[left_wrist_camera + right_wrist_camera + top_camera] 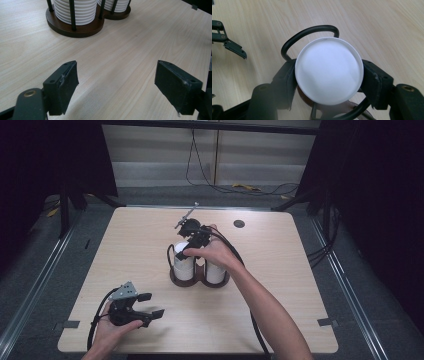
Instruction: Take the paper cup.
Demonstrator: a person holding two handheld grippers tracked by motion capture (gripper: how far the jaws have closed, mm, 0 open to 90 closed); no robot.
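— Nearest the camera, what do you make out?

— Low at the near left corner of the worktop (260, 320), the left gripper (150, 305) sits in the person's left hand (111, 332), just above the wood. Its fingers (63, 85) stand wide apart with only bare woodgrain between them.

— And the other one?

— Right gripper (186, 251) is out over the middle of the worktop, held in the right hand (216, 251) and pointing steeply down onto the cup holder (200, 281).

— What is that holder?

— A dark brown wooden base with two round bays side by side and thin black upright rods, one rod looping over as a handle (312, 31). Each bay carries a stack of white ribbed cups: the left stack (184, 265) and the right stack (215, 272).

— Which does the right gripper have?

— The left stack's topmost cup (329, 70), seen from above as a white disc. The black fingers (375, 80) sit against its rim on either side, closed in on it. Whether it has come off the stack, I cannot tell.

— Are the two grippers near each other?

— Well apart.
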